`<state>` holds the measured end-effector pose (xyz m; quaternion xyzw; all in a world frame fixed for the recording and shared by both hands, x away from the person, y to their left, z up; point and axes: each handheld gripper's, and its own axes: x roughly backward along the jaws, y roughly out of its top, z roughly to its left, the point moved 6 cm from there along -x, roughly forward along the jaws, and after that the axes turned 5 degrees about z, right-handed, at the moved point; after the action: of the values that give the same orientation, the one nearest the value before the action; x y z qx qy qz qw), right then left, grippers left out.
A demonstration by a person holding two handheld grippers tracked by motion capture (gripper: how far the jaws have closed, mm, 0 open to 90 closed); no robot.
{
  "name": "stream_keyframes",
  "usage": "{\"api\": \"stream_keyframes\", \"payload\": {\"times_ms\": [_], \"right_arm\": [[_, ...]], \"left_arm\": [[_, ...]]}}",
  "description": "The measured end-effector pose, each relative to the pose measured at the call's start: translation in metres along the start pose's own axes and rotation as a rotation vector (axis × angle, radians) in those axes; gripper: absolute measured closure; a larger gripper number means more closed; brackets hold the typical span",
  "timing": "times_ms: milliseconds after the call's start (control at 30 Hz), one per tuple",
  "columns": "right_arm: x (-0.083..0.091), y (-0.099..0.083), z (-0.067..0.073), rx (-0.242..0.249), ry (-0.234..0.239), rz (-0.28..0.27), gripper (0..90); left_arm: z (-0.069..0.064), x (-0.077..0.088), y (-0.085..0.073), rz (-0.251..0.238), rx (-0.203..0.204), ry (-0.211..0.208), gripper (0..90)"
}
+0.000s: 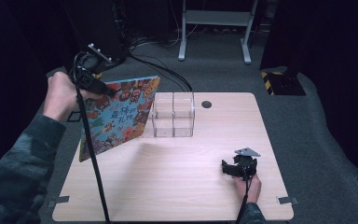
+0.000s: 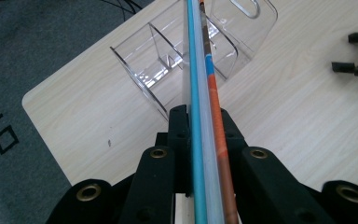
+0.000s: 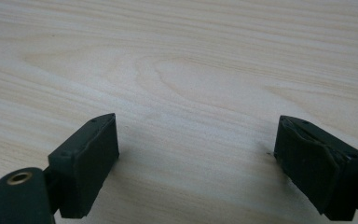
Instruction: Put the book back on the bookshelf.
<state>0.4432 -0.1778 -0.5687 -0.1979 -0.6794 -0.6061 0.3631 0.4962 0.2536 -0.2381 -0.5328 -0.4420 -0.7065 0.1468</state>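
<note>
Tabletop, left claw (image 2: 200,116) clamping book (image 1: 116,116)

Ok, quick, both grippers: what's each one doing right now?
Left gripper: shut on the picture book, held up off the table.
Right gripper: open, nothing between its jaws.

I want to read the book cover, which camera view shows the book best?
The high view: the book shows its whole colourful cover, held by the left gripper. The left gripper view catches just its thin edge.
</note>
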Motion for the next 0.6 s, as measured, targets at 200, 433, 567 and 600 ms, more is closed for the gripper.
{"api": "stream_keyframes", "payload": {"times_ms": [200, 433, 567, 600], "right_arm": [[0.000, 0.000, 0.000, 0.002, 0.001, -0.002, 13.5], [0.000, 0.000, 0.000, -0.002, 0.002, -0.005, 14.2], [0.000, 0.000, 0.000, -0.006, 0.002, -0.006, 14.4], [0.000, 0.000, 0.000, -0.006, 0.002, -0.006, 14.4]], "left_arm": [[0.004, -0.007, 0.008, -0.014, 0.041, 0.019, 80.6], [0.006, -0.019, 0.019, -0.049, 0.084, 0.039, 80.6], [0.009, -0.023, 0.024, -0.069, 0.105, 0.067, 80.7], [0.010, -0.023, 0.025, -0.077, 0.104, 0.072, 80.7]]}}
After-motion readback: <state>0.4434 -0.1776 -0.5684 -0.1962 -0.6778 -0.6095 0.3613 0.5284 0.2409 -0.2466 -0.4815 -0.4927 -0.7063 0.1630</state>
